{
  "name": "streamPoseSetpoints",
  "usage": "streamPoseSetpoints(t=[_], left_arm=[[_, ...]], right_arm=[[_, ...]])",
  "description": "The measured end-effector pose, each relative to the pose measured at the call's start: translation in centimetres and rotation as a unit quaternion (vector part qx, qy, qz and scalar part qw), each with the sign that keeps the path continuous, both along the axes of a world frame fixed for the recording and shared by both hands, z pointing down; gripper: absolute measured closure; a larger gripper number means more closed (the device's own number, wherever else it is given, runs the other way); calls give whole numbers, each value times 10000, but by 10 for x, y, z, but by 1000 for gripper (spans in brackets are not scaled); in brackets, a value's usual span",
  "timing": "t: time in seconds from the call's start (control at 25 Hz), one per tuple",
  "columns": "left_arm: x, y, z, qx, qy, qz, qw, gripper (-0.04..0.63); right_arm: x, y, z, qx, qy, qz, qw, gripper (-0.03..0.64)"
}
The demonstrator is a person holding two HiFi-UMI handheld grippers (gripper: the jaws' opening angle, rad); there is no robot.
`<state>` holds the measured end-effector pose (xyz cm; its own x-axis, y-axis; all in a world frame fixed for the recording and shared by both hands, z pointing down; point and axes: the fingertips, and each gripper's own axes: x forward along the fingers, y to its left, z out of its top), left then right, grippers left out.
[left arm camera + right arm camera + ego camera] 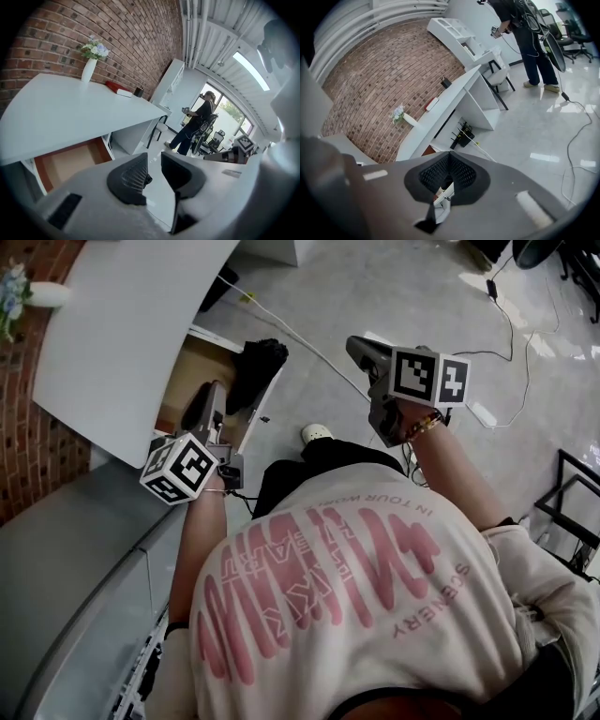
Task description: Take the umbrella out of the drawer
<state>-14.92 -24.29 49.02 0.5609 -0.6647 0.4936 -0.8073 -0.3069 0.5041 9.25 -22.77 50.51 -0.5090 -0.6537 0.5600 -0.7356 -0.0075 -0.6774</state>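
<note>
Nearest my vantage is the operator's pale shirt with pink print, both forearms reaching forward past it.

Step in hand, as I judge it: the approach. The wooden-lined drawer under the white desk top stands open, and nothing has been gripped.

The black folded umbrella lies inside that drawer, just ahead of the left gripper and slightly to its right, not touching it. This gripper's jaws stand a narrow way apart with nothing between them. It points forward and downward at the drawer mouth.

The right gripper has its jaw tips together and holds nothing. It hangs over the pale floor, well apart from the umbrella on its right side.

Next move calls for wider jaws brought down around the umbrella's body, then a clean lift over the drawer's rim.
</note>
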Motion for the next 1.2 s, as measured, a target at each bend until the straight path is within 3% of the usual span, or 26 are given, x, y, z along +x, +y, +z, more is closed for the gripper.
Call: streamPoseSetpoints(t=[0.28, 0.52, 1.04, 1.2], left_arm=[[20, -2, 39, -351, -588, 672, 9954, 438], [29, -6, 78, -610, -1122, 1086, 9858, 387], [28, -11, 181, -1411, -1990, 2072, 9474, 220], [27, -14, 203, -1553, -2001, 2213, 9417, 188]], right_arm=[[26, 20, 25, -224, -166, 377, 9989, 607], [46, 46, 54, -532, -236, 611, 9964, 607], [80, 86, 103, -991, -290, 1427, 9844, 607], [86, 101, 106, -1017, -262, 1596, 9816, 607]])
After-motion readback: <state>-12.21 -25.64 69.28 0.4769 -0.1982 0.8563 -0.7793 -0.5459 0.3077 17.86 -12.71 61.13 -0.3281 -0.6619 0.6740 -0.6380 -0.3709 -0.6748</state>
